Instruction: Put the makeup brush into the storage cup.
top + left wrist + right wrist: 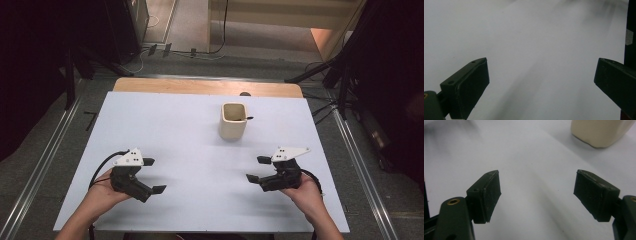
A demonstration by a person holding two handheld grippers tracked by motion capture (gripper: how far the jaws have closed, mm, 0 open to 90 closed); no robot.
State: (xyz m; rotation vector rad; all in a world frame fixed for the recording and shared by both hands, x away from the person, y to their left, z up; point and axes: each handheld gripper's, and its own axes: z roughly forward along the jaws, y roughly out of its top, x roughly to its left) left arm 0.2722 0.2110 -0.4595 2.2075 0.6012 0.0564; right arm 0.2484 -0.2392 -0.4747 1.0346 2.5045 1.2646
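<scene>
A cream square cup stands upright on the white table top, a little right of centre toward the back, with a dark thin thing at its rim. My left gripper rests near the front left, held in a hand, jaws wide apart and nothing between them. My right gripper sits near the front right, open too, well short of the cup. In the right gripper view the cup's base is at the upper right, beyond the open gripper. The left gripper faces bare white surface.
The white sheet lies on a wooden table whose far edge shows. Metal rails run along both sides on the grey floor. Dark stands and cables crowd the back corners.
</scene>
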